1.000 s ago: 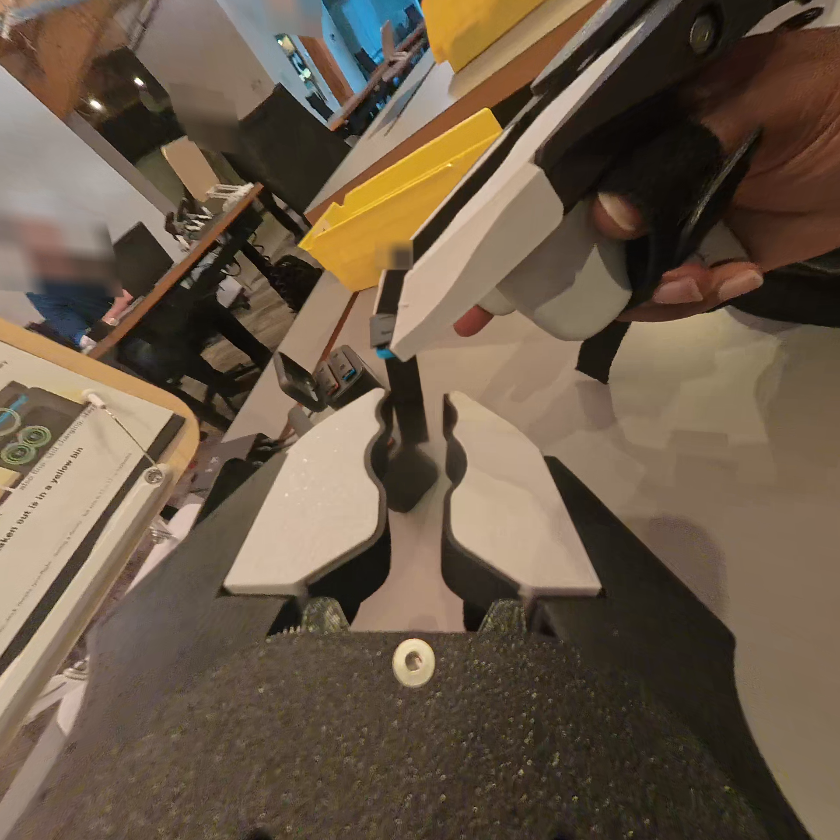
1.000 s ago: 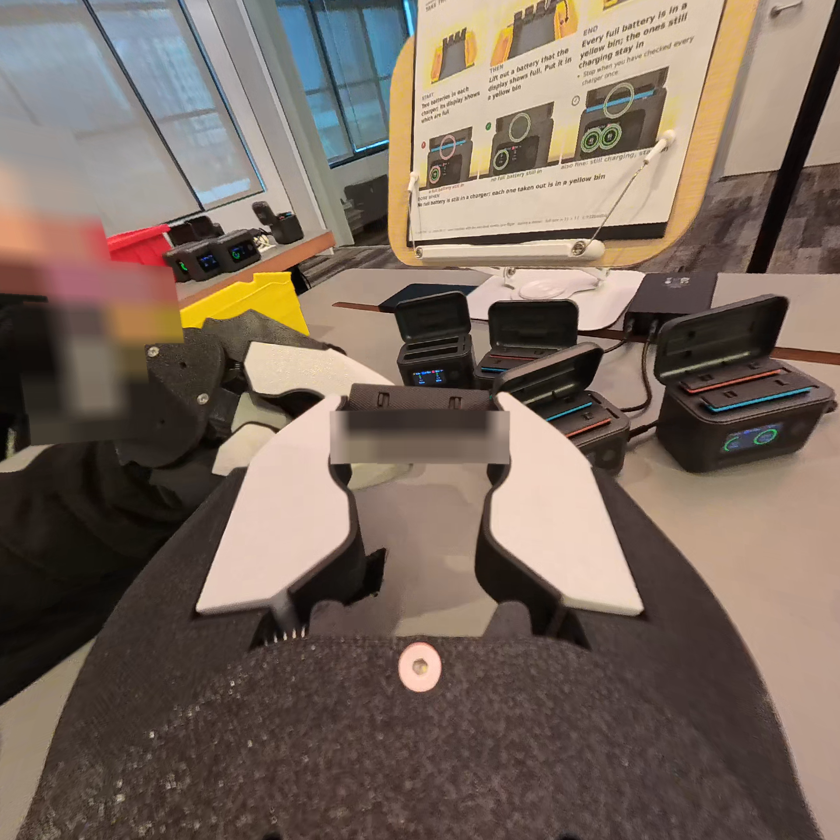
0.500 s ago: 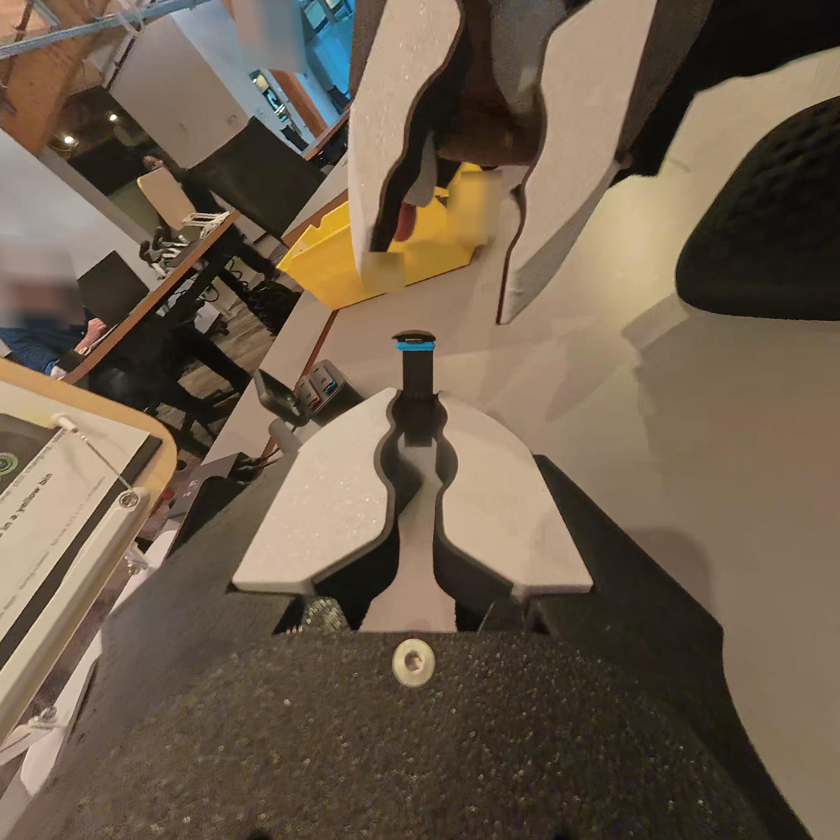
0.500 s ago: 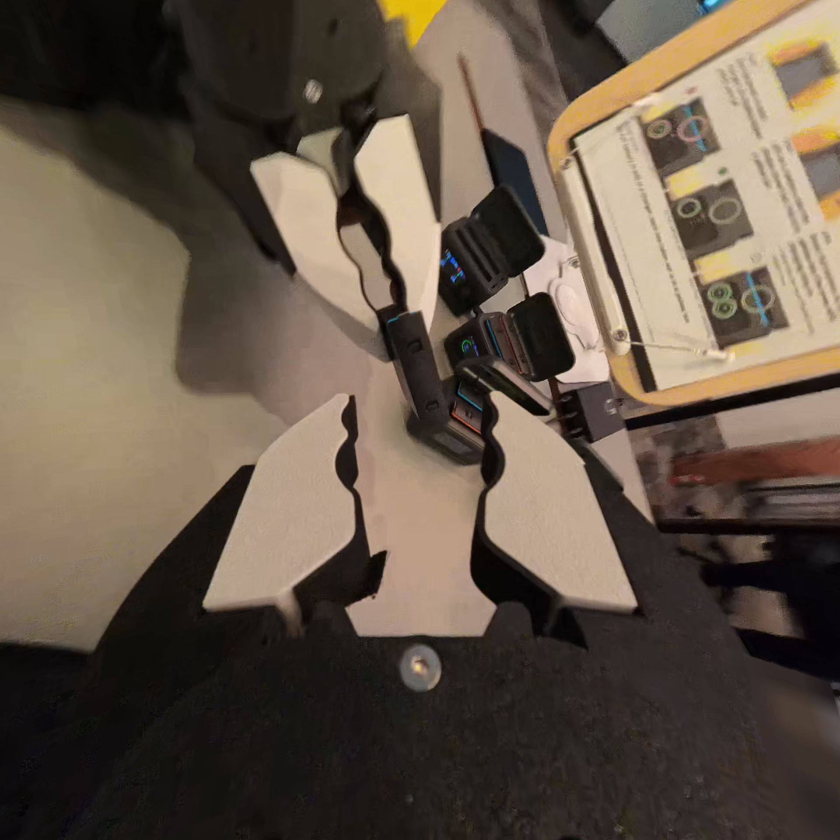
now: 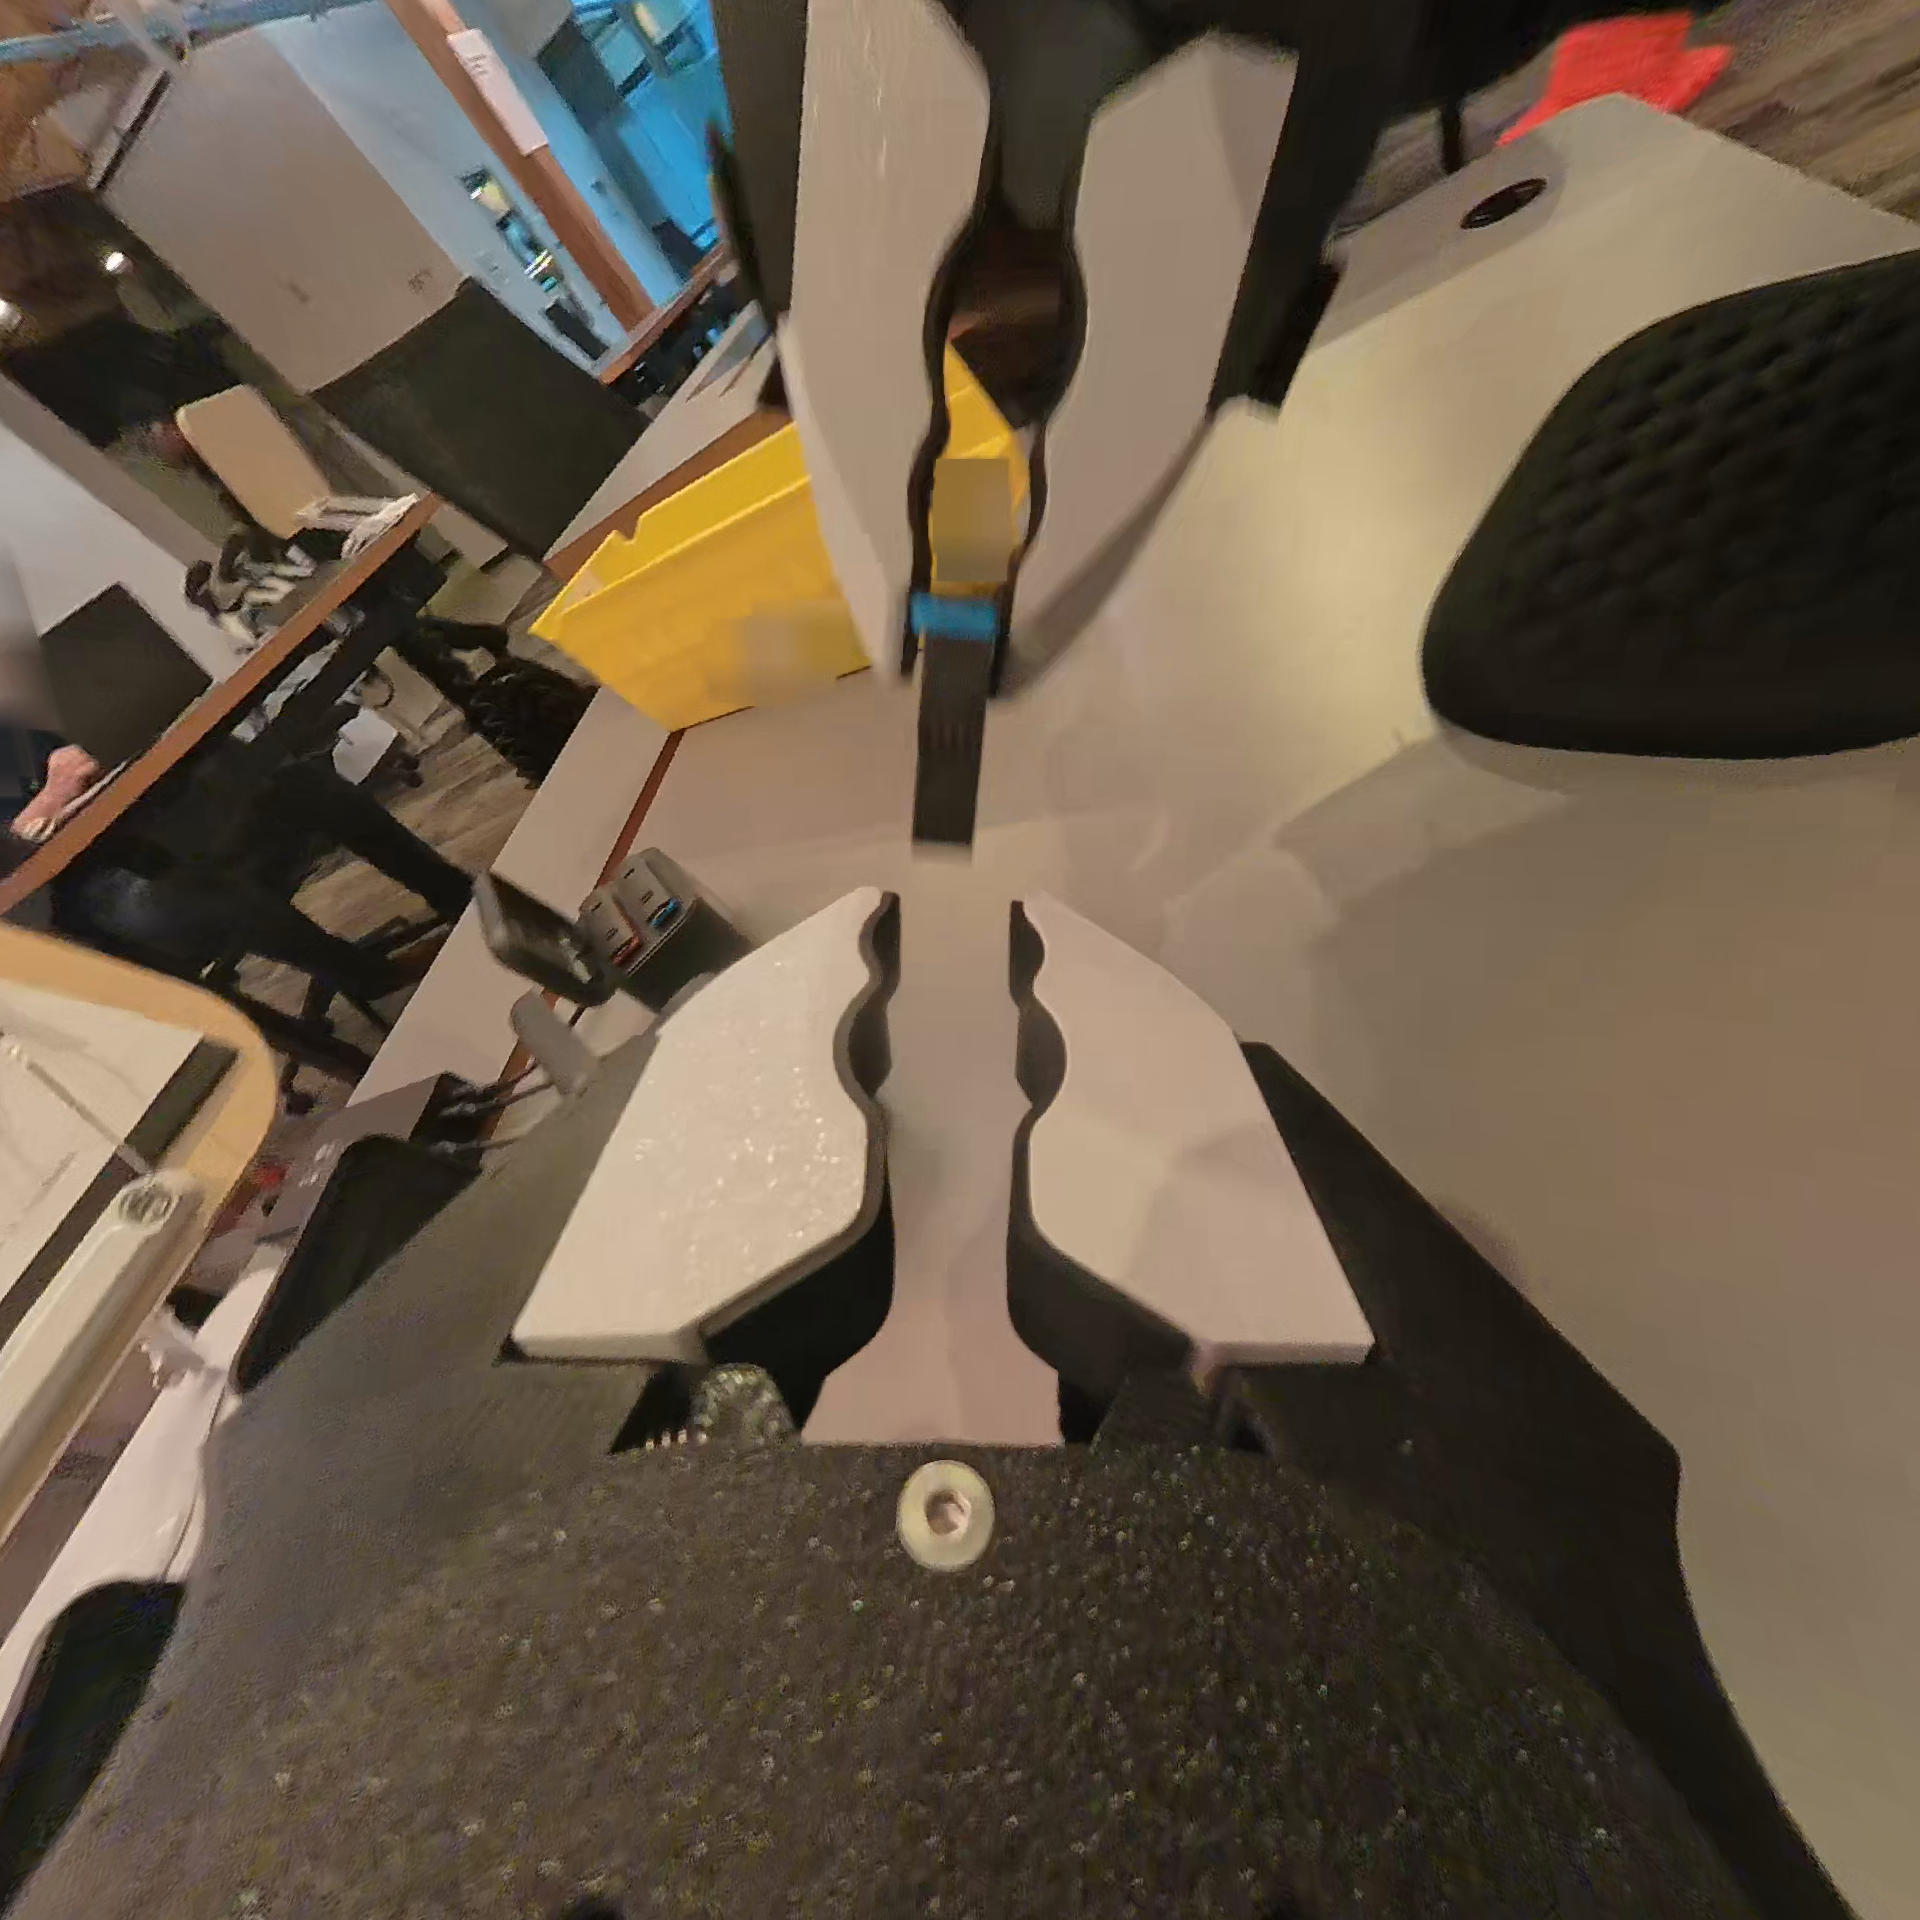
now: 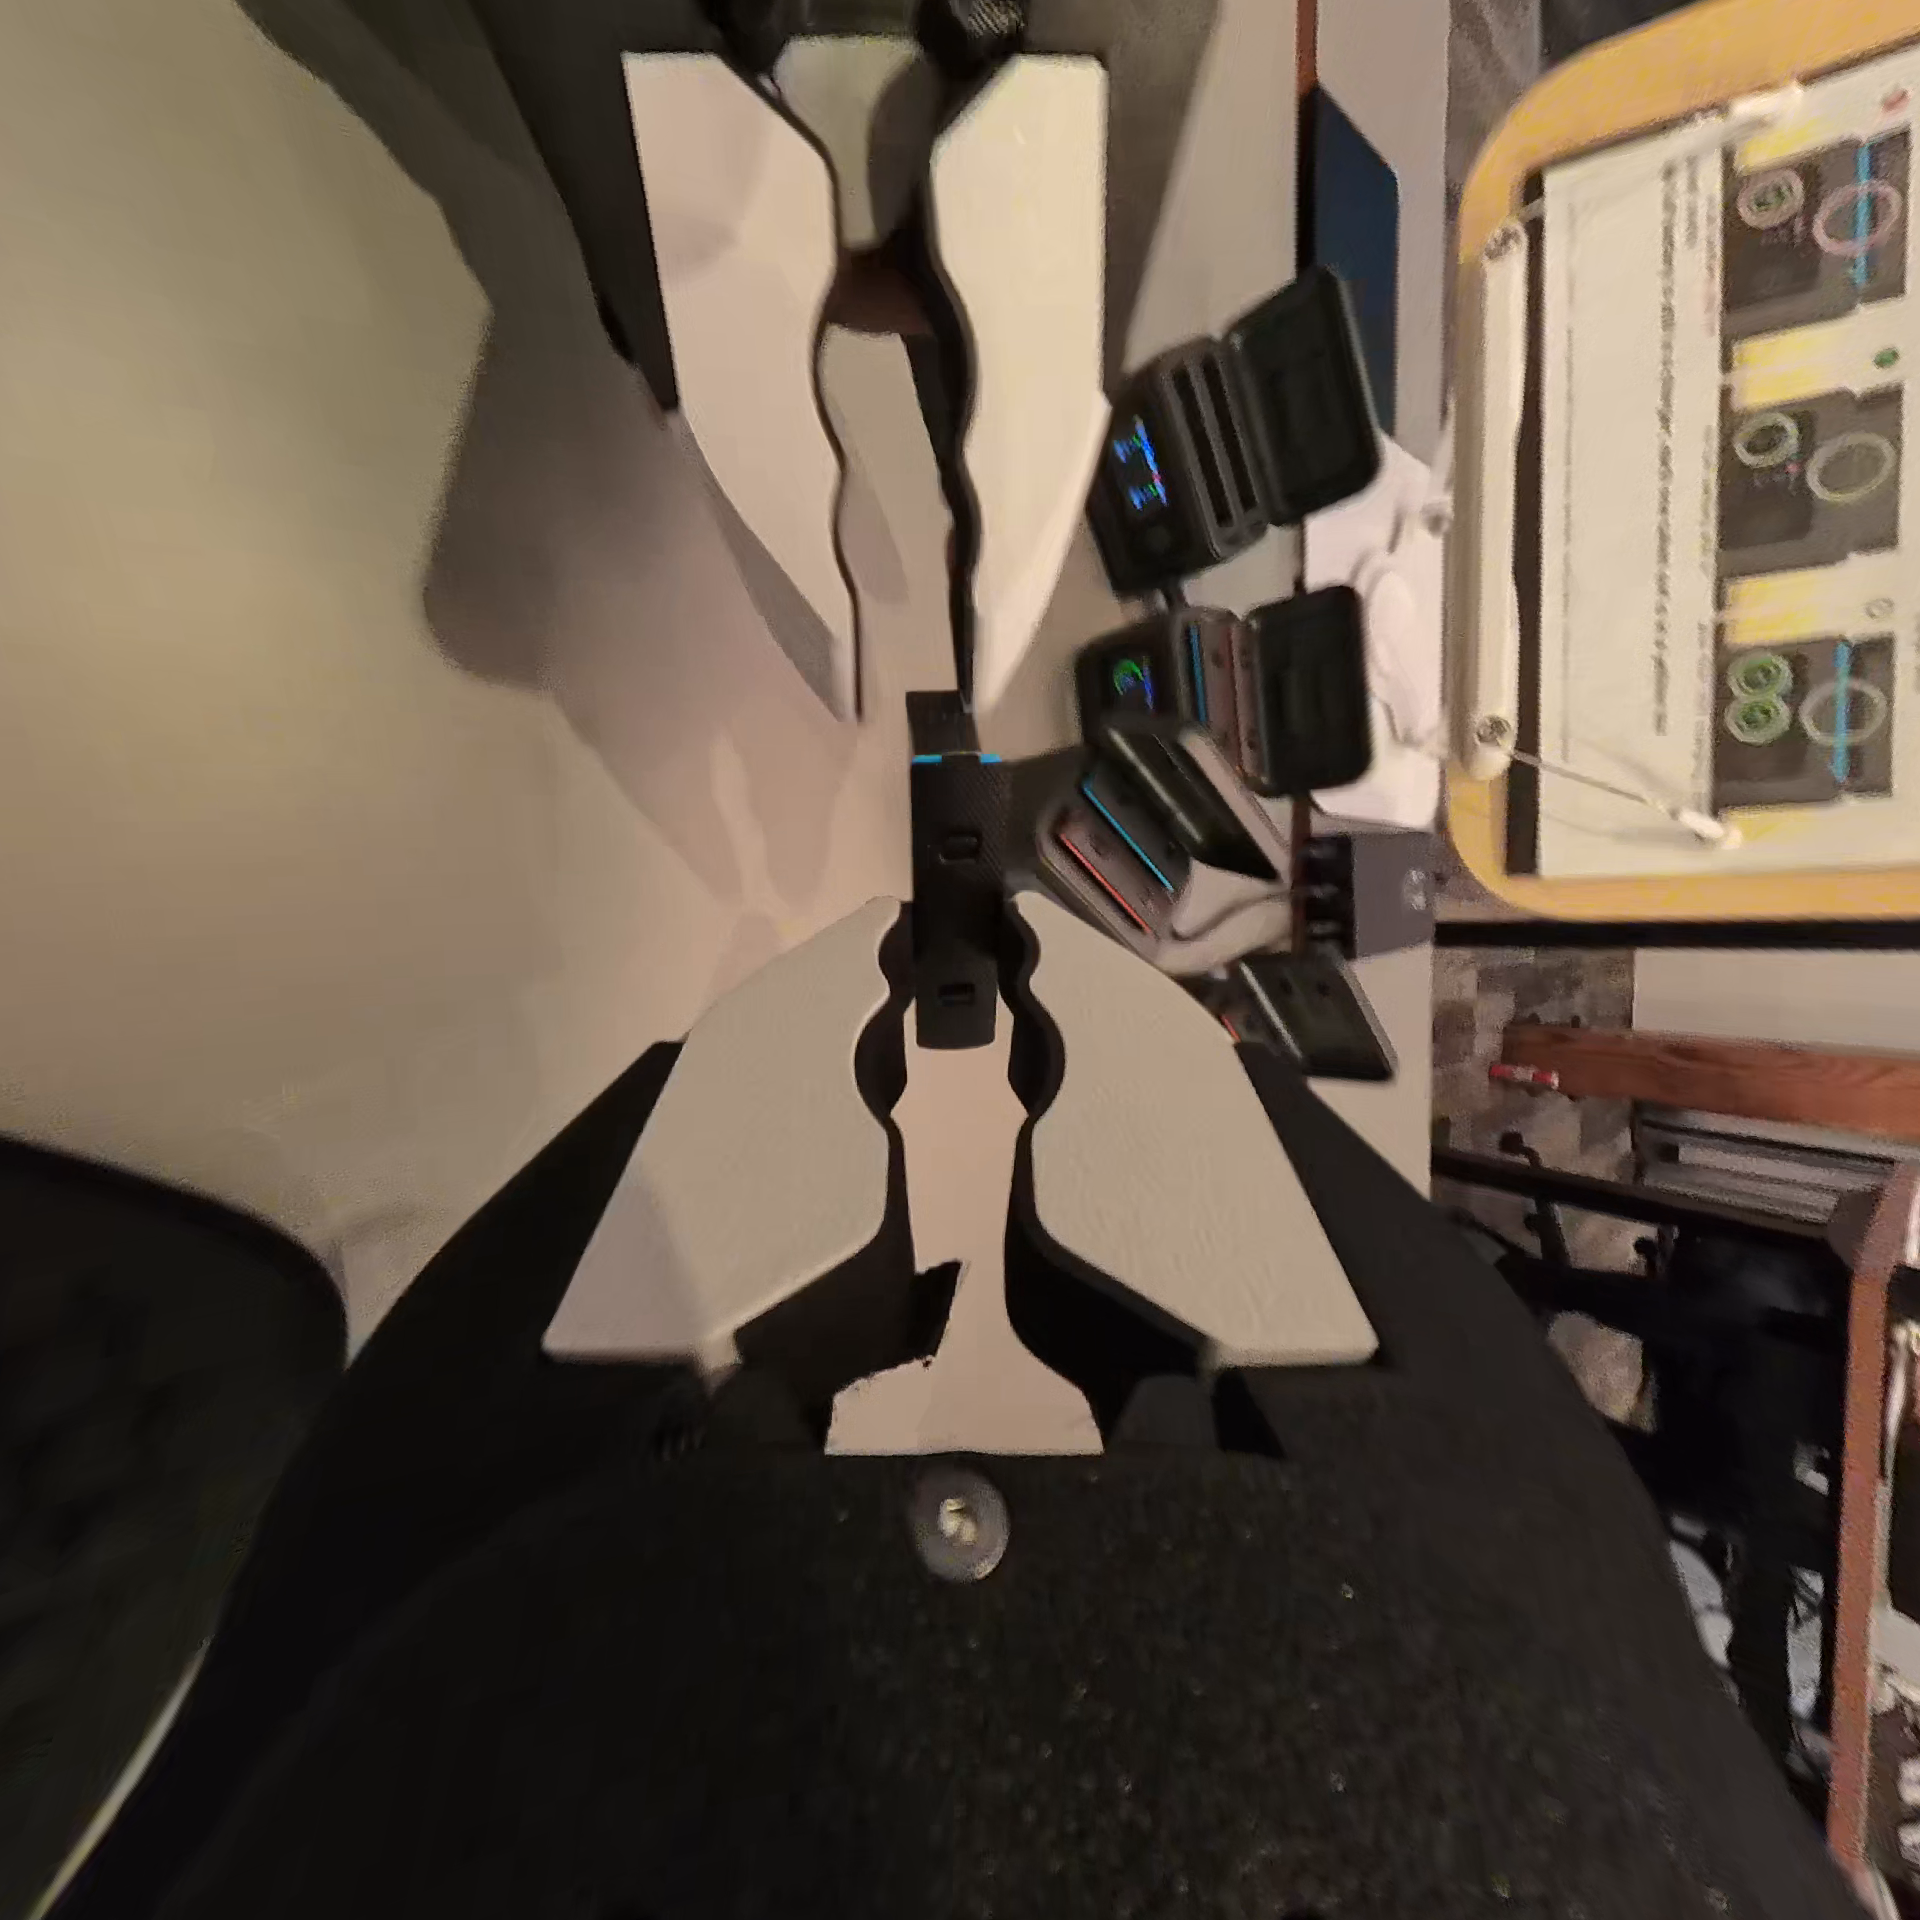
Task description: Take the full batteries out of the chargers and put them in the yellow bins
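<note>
the battery (image 6: 958, 894) hung lengthwise between the 2 tools, its long axis in line with both; the right gripper (image 6: 956, 971) was clamped on one end while the left gripper (image 5: 951, 920) stood slightly parted and empty, just short of the other. the yellow bin (image 5: 717, 603) lay beyond on the table (image 5: 1507, 987) (nearer the right one, i judged), its inside hidden and the grip blurred.

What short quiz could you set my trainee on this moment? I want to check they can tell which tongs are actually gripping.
1. True or false: the left tongs are clamped on the battery.
2. Which one holds the battery? A: the left tongs. B: the right tongs. C: neither, it lies on the table.
3. Fill in: in the left wrist view, the bin beyond the battery is coloured ____.
Key: 1 false (they stand open, just short of its end); 2 B; 3 yellow.
</note>
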### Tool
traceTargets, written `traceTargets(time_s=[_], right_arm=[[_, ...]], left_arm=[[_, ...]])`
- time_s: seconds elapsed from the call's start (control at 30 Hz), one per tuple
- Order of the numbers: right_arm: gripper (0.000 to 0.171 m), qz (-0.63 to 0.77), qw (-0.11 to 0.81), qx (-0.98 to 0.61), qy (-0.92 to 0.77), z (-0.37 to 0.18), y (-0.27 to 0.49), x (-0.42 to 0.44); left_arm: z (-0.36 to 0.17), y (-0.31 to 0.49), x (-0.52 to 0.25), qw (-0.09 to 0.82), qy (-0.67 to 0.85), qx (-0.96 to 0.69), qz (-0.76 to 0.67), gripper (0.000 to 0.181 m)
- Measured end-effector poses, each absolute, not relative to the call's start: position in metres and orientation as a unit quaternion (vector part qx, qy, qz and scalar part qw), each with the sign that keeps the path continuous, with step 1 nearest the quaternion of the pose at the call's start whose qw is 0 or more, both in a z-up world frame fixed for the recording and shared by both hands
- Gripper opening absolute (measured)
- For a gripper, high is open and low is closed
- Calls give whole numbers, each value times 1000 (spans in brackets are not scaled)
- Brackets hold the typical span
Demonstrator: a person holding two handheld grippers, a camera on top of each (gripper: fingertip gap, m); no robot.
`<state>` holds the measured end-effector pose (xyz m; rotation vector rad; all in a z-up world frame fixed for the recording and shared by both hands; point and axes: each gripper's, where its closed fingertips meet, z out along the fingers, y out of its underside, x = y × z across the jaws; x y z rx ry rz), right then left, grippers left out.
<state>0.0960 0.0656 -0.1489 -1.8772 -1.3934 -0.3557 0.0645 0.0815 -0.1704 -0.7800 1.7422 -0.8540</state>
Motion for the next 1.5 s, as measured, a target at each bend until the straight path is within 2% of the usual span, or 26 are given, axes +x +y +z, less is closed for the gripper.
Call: traceTargets(time_s=[0.23,0.37,0.47,0.63,0.9,1.5], right_arm=[[15,-267,345,-776,-456,-48,81,239],[15,-329,306,-798,-403,-24,97,330],[15,-339,257,-824,-374,-40,107,389],[15,-318,173,-863,-352,-100,120,459],[15,-280,119,-882,-359,-179,132,495],[15,-252,75,-884,-387,-210,95,474]], left_arm=[[-157,147,59,573,630,-410,-327,9],[-149,184,48,609,575,-452,-307,6],[-147,201,41,619,550,-474,-301,5],[-146,218,34,633,527,-491,-285,4],[-133,264,5,685,433,-533,-241,2],[-147,295,-11,677,399,-579,-216,5]])
